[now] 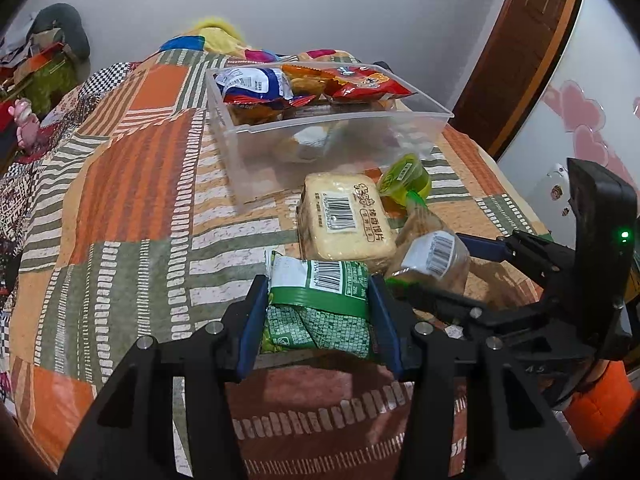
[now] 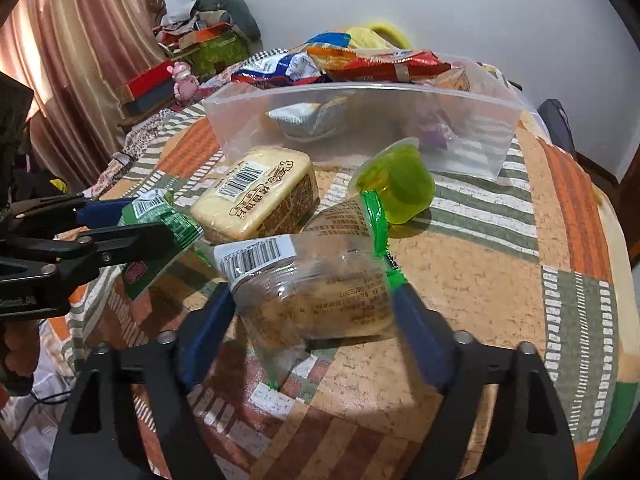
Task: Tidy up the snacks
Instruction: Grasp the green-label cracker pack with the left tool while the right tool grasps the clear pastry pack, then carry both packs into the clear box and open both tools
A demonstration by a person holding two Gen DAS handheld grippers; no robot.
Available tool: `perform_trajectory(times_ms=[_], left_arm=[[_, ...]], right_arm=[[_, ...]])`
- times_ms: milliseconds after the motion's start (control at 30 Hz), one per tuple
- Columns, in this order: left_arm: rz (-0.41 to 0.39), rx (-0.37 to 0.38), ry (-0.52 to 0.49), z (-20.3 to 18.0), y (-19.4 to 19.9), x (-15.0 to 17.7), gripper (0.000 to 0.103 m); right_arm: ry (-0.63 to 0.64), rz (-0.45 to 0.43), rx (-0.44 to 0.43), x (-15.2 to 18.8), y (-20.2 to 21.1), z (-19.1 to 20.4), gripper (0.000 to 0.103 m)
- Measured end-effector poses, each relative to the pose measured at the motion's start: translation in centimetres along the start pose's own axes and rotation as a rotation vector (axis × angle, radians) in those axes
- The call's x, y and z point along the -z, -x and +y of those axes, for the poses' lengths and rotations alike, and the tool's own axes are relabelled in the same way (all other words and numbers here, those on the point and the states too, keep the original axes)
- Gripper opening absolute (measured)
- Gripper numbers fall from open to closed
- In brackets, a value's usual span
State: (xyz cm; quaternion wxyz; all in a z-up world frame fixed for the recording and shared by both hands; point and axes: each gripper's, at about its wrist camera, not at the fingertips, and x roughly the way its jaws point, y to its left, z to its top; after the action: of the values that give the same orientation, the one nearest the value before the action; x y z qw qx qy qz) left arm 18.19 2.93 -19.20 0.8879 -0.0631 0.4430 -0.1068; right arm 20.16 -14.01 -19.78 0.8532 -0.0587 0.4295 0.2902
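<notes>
Left wrist view: the left gripper (image 1: 318, 312) has its blue jaws closed on a green snack packet (image 1: 320, 304), which sits pinched between them over the patchwork cloth (image 1: 120, 184). Straight ahead of the jaws lies a pale biscuit pack (image 1: 344, 218), and beyond that stands the clear plastic bin (image 1: 248, 148), already piled with red and blue bags. The right gripper (image 1: 472, 276) reaches in from the right of the jaws.

In the right wrist view, the right gripper (image 2: 312, 316) brackets a clear cookie pack (image 2: 316, 284) with a barcode label and a green seal. Both pads look to be against the wrapper, which appears gripped, though motion blur keeps the contact from being certain. Just ahead of these jaws and slightly right, a green jelly cup (image 2: 400, 184) lies tipped on its side; the biscuit pack (image 2: 256, 192) rests ahead and to the left, with the bin (image 2: 360, 128) behind both. The left gripper (image 2: 152, 220) and its green packet (image 2: 160, 216) show at far left.

The step in hand appears to be the pickup of two snacks at once. The next move likely calls for lifting each one clear of its neighbours, carrying it forward over the bin's near wall and letting go above the open front section, without knocking the loose cup.
</notes>
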Motion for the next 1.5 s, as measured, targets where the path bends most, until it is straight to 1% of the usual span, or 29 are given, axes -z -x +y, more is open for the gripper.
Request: perform_trajectory(times_ms=[33,100,133,167,233,267,300,367,467,533,567,633,667,700,733,767,800,833,867,900,967,1067,1133,1167,1300,1400,1433,1467,1500], left_arm=[[-0.001,0.001,0.002,0.0,0.0,0.0,0.049],[-0.006,0.002,0.007,0.0,0.2,-0.1,0.049],[-0.008,0.004,0.008,0.0,0.2,-0.2,0.049],[-0.013,0.005,0.009,0.0,0.3,-0.3,0.049],[-0.023,0.006,0.008,-0.1,0.6,-0.6,0.049],[-0.027,0.007,0.008,-0.2,0.7,-0.7,0.049],[-0.032,0.008,0.009,-0.2,0.9,-0.8,0.049],[-0.041,0.009,0.010,-0.3,1.2,-1.0,0.049],[-0.053,0.012,0.014,-0.3,1.5,-1.3,0.049],[-0.059,0.013,0.015,-0.3,1.8,-1.3,0.049],[-0.062,0.012,0.014,-0.3,1.9,-1.3,0.049],[-0.063,0.012,0.015,-0.3,2.0,-1.3,0.049],[-0.063,0.012,0.018,-0.2,2.0,-1.2,0.050],[-0.063,0.012,0.020,-0.2,2.0,-1.2,0.050],[-0.063,0.012,0.023,-0.1,1.9,-1.2,0.050],[-0.062,0.011,0.027,-0.1,1.9,-1.2,0.050],[-0.060,0.011,0.030,0.0,1.8,-1.1,0.050],[-0.059,0.012,0.033,0.0,1.7,-1.1,0.049],[-0.057,0.012,0.035,0.0,1.7,-1.0,0.049],[-0.057,0.013,0.036,0.0,1.6,-1.0,0.049],[-0.057,0.013,0.034,0.1,1.6,-0.9,0.049],[-0.058,0.010,0.030,0.2,1.6,-0.9,0.049],[-0.058,0.012,0.033,0.3,1.6,-0.8,0.049],[-0.057,0.013,0.036,0.4,1.5,-0.8,0.049],[-0.052,0.017,0.046,0.5,1.2,-0.7,0.049],[-0.054,0.020,0.051,0.5,1.2,-0.7,0.049],[-0.055,0.021,0.053,0.5,1.2,-0.7,0.049],[-0.056,0.021,0.053,0.4,1.2,-0.8,0.049],[-0.058,0.019,0.051,0.4,1.3,-0.8,0.049]], right_arm=[[-0.003,-0.004,-0.002,-0.1,0.1,-0.1,0.067],[-0.002,-0.018,-0.011,-0.3,0.7,-0.1,0.056],[-0.002,-0.025,-0.012,-0.3,1.0,-0.2,0.054],[0.000,-0.035,-0.010,-0.4,1.3,-0.1,0.049],[0.001,-0.049,-0.006,-0.6,1.7,-0.2,0.044],[0.002,-0.060,-0.010,-0.6,2.0,-0.2,0.032],[-0.003,-0.063,-0.020,-0.7,2.3,-0.3,0.013],[-0.028,-0.058,-0.042,-1.0,2.2,-0.7,0.014],[-0.049,-0.045,-0.044,-1.1,1.9,-1.1,0.014],[-0.080,-0.031,-0.058,-1.2,1.9,-1.3,0.018],[-0.097,-0.026,-0.065,-1.2,2.1,-1.5,0.019],[-0.118,-0.035,-0.068,-1.4,2.7,-1.7,0.022],[-0.132,-0.042,-0.062,-1.6,3.0,-1.8,0.027],[-0.147,-0.051,-0.054,-1.8,3.2,-2.0,0.038],[-0.162,-0.064,-0.044,-2.2,3.4,-2.0,0.045],[-0.175,-0.084,-0.023,-2.6,3.4,-2.1,0.057],[-0.180,-0.101,-0.002,-3.0,3.4,-2.1,0.065],[-0.181,-0.116,0.023,-3.4,3.3,-2.0,0.068],[-0.178,-0.120,0.046,-3.8,2.9,-1.8,0.075],[-0.175,-0.111,0.067,-4.1,2.2,-1.6,0.076],[-0.173,-0.081,0.071,-4.1,1.0,-1.6,0.076],[-0.150,-0.020,0.098,-3.2,-0.5,-1.7,0.076],[-0.150,-0.003,0.088,-2.4,-0.7,-1.9,0.081],[-0.160,-0.003,0.086,-1.9,-0.3,-2.1,0.085],[-0.169,0.017,0.064,-1.0,0.4,-3.0,0.085],[-0.183,0.051,0.010,-0.4,0.0,-3.3,0.085],[-0.177,0.046,0.016,-0.3,0.0,-3.1,0.085],[-0.171,0.039,0.023,-0.3,0.0,-2.9,0.081],[-0.171,0.032,0.016,-0.4,-0.1,-2.7,0.070]])
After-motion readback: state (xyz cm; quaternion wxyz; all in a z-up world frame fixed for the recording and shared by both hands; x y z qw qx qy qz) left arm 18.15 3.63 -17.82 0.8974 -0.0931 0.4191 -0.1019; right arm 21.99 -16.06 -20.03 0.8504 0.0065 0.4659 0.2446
